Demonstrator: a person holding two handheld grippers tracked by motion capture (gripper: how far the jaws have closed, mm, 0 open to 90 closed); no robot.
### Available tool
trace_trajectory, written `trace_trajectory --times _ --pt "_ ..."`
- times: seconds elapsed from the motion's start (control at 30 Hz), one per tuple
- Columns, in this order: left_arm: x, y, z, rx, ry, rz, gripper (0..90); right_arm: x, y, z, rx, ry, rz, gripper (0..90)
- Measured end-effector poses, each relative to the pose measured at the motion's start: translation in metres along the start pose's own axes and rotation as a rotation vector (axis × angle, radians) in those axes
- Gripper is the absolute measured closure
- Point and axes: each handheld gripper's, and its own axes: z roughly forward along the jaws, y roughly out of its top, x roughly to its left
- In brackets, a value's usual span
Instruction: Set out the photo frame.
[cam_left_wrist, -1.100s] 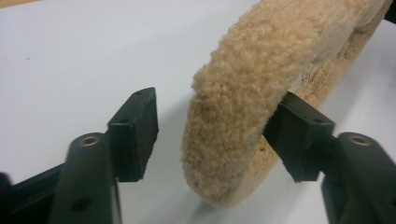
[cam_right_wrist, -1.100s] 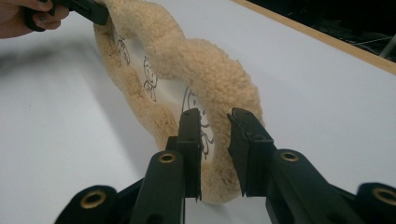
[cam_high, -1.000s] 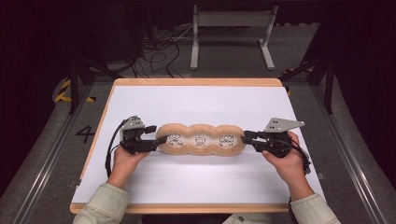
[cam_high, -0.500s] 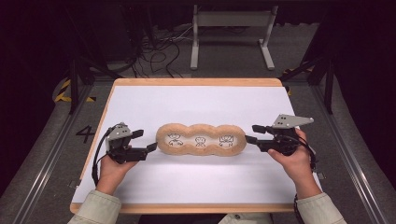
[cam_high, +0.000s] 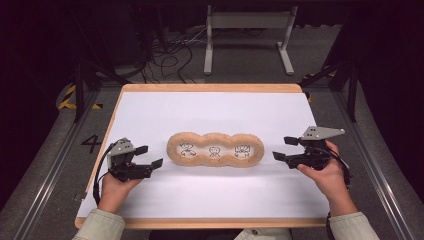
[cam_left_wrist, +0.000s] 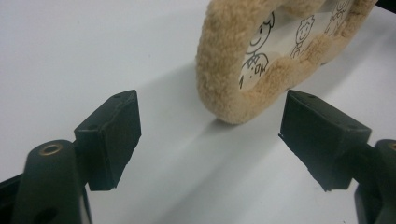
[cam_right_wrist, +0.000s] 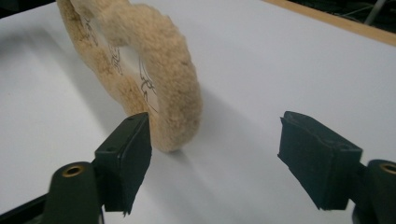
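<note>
The plush frame (cam_high: 215, 149) lies flat near the middle of the tabletop (cam_high: 210, 107), its long side running from nine o'clock to three o'clock. It is a fuzzy tan band of three joined rings around little cartoon drawings. It looks light and soft, likely to give under a pinch and to sag in the middle if lifted by one end alone. The fleece should grip well rather than slip, and nothing about it seems fragile. The best hold, I judge, is on the rounded ends at nine and three o'clock, pinching across the padded rim, one end per hand.

The left tongs (cam_high: 150, 156) sit just off the frame's nine o'clock end, apart from it, spread wide with nothing between them. The right tongs (cam_high: 286, 148) sit off the three o'clock end, also clear of it; they have just been opening and hold nothing.
</note>
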Motion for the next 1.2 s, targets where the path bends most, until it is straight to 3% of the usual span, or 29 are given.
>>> trace_trajectory --times 0.23,0.33,0.5,0.57,0.73,0.8,1.2 --pt "0.008 -0.016 0.004 0.034 0.03 -0.037 19.5 -0.013 -0.014 0.004 0.028 -0.014 0.046 21.9" --pt "0.015 -0.02 0.008 0.039 0.036 -0.086 19.9 -0.021 -0.024 0.006 0.036 -0.026 0.064 21.0" --pt "0.02 -0.026 0.014 0.063 0.1 -0.05 19.7 -0.03 -0.039 0.011 0.038 -0.029 0.085 19.7" --pt "0.023 -0.027 0.017 0.053 0.102 -0.018 19.5 -0.032 -0.045 0.014 0.043 -0.033 0.087 19.4" --pt "0.024 -0.027 0.021 0.053 0.092 -0.016 18.2 -0.036 -0.057 0.021 0.063 -0.043 0.098 19.2" --pt "0.023 -0.027 0.023 0.067 0.108 0.008 18.2 -0.036 -0.059 0.024 0.077 -0.049 0.089 19.1" --pt "0.021 -0.027 0.026 0.079 0.116 0.022 17.2 -0.031 -0.058 0.028 0.101 -0.063 0.057 17.3"
